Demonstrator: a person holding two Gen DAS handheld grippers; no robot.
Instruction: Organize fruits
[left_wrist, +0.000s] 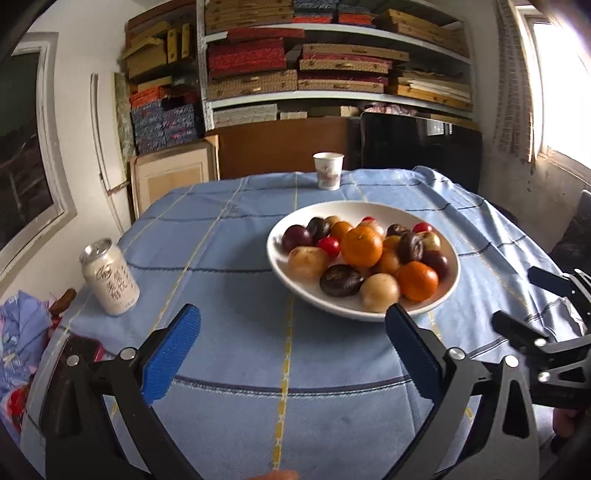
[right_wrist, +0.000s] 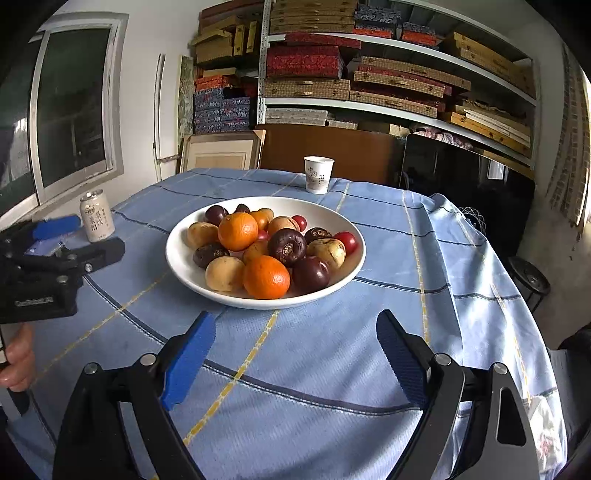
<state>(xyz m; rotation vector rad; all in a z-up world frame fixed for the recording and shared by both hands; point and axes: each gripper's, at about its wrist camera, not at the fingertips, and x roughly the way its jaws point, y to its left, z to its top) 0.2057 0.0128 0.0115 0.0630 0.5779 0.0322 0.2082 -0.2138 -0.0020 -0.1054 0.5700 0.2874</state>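
Blue checked cloth (right_wrist: 332, 369) is covering the whole worktop and hanging off its right edge. Largest item on it: a white bowl (right_wrist: 343, 225), sitting near the middle, well ahead of both grippers. All fruit in view is lying inside the bowl, heaped; none is showing on the cloth in either view. Contents: two oranges, one near the front rim (right_wrist: 266, 277) and one further back (right_wrist: 238, 231); dark purple round fruits, e.g. (right_wrist: 287, 247); pale tan ones (right_wrist: 224, 274); small red ones, one at the right edge of the heap (right_wrist: 348, 242).

A can (left_wrist: 109, 277) is standing upright toward the left edge, well apart from the bowl. A paper cup (right_wrist: 318, 174) is standing upright at the far edge.

Left gripper (left_wrist: 291, 339) is hovering over bare cloth short of the bowl, jaws standing wide apart and holding nothing. Right gripper (right_wrist: 295, 339) is hovering likewise before the bowl's near rim, jaws spread wide, empty.

Step in hand, as judged: undecided. This layout is fitting either a heap waiting to be sorted out of the bowl, or fruit gathered into the bowl as the finished state. No second container for sorting is appearing in either view.

Any grasp on this heap is calling for care: fruits are touching one another, round and likely to roll, so the jaws would need to straddle one fruit from above without nudging its neighbours over the low rim.
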